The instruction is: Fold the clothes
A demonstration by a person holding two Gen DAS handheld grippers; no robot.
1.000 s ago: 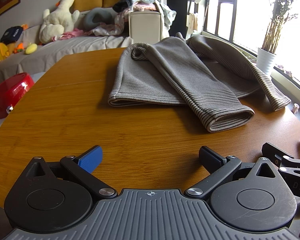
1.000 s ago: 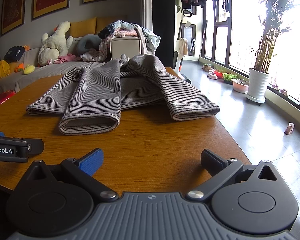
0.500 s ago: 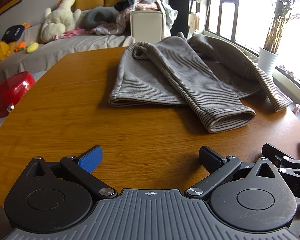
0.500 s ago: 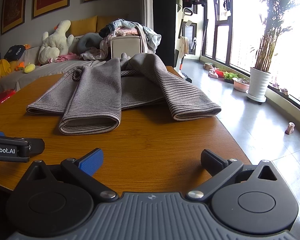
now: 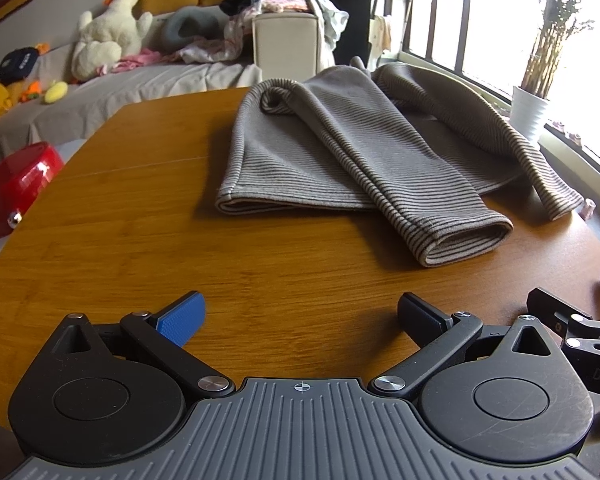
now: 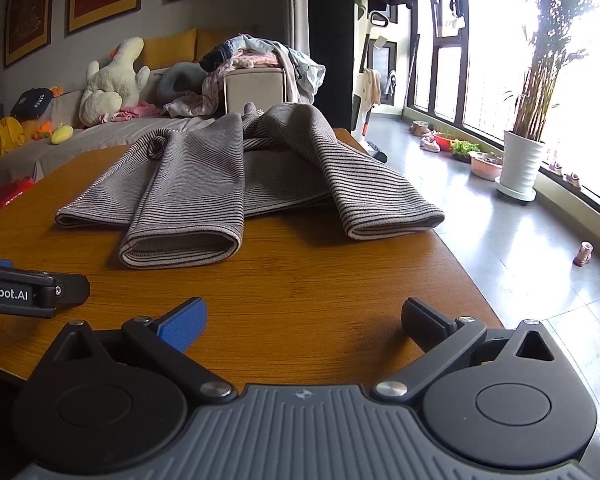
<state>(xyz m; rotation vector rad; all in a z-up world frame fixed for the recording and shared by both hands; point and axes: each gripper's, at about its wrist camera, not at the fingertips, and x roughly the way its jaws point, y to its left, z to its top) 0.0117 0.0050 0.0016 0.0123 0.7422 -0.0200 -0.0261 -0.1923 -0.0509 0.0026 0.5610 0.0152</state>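
Striped sweater point(image 5: 340, 160) lies mid-table on the wooden table point(image 5: 140, 240), both sleeves folded inward over the body, cuffs toward you; judged ready for the cross fold. Your left gripper point(image 5: 300, 316) and right gripper point(image 6: 304, 320) are both spread wide, holding nothing, low over bare wood well short of the cuffs, w/ room to approach. Rec: take hem corners next.

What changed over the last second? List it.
Almost nothing. The left gripper and right gripper stay open and empty above the wooden table, with only a slight drift of view. The striped sweater lies as before, sleeves folded in, untouched.
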